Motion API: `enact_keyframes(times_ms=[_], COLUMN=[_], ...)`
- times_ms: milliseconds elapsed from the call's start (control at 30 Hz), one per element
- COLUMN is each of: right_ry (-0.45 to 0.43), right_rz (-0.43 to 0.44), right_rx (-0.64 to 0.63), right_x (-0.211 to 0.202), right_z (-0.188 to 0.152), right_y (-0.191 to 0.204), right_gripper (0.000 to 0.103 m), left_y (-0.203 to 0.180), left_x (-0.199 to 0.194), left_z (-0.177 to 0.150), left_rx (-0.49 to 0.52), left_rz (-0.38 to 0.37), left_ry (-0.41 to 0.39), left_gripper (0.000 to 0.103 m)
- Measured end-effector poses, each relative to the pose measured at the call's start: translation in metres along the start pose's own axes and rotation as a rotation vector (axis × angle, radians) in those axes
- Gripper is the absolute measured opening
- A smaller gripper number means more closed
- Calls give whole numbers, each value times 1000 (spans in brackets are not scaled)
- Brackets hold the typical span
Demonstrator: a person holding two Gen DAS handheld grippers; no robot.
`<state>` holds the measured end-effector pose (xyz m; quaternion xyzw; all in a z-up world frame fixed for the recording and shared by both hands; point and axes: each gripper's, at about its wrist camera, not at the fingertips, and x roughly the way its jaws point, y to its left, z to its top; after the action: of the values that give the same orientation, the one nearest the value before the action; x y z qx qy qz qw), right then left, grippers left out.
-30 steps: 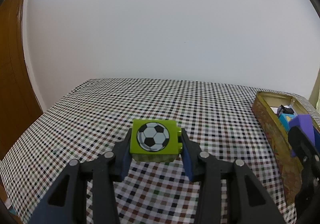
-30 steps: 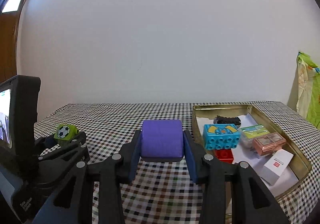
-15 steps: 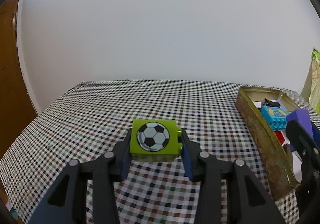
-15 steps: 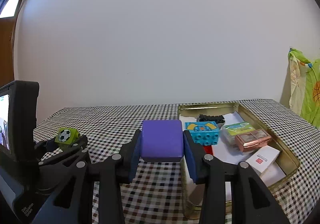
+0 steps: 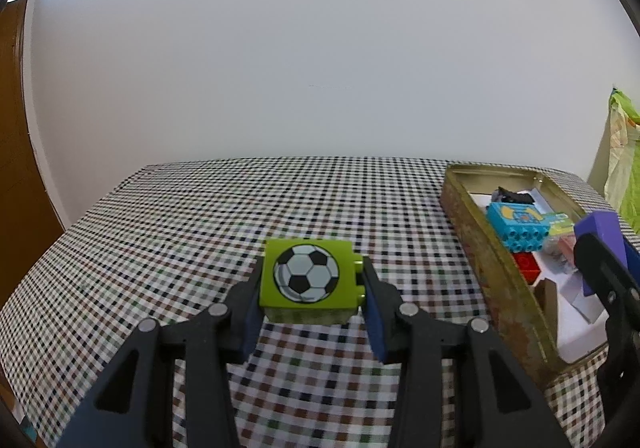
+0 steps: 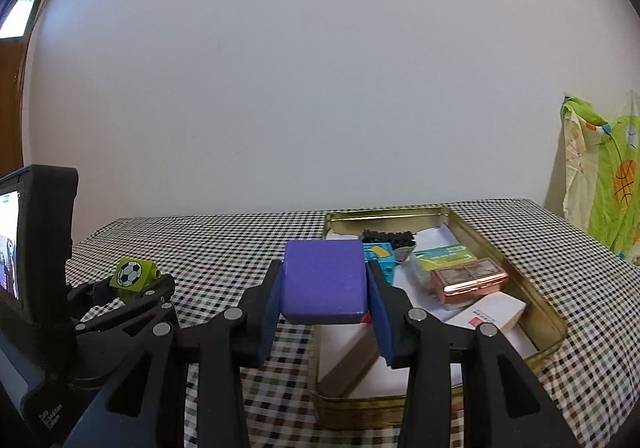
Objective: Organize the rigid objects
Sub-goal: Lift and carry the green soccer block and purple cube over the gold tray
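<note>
The tin tray (image 6: 536, 306) is brassy metal, shiny inside, its outer wall (image 5: 480, 248) dull and rust-mottled. Under it lies a woven checked tablecloth (image 5: 200, 232) — matt cloth. The green football brick (image 5: 307, 274) and the blue studded brick (image 5: 518, 226) look like smooth, slightly glossy plastic; the purple block (image 6: 324, 282) is matt. A copper-coloured case (image 6: 468, 282) gleams like polished metal — beside it, a white box (image 6: 486, 314) of smooth card.

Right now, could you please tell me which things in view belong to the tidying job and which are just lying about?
Part of the job:
- green football-print toy brick, in the left gripper
- purple block, in the right gripper
- gold metal tin

Just lying about:
- green patterned cloth
- checked tablecloth
</note>
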<state>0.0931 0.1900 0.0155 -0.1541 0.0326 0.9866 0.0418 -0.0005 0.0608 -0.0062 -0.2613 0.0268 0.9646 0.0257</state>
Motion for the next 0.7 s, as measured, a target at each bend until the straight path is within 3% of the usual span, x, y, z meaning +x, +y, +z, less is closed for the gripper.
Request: enact_keyframes(times_ms=[700], right_ry=[-19], right_rz=[-95], right_rx=[40], right_x=[-28], right_z=[0], right_y=[-30], right_gripper=[43], left_y=[-39], left_x=[-16], left_z=[1], left_rx=[26], left_rz=[-68], left_ry=[-21], left_gripper=[42])
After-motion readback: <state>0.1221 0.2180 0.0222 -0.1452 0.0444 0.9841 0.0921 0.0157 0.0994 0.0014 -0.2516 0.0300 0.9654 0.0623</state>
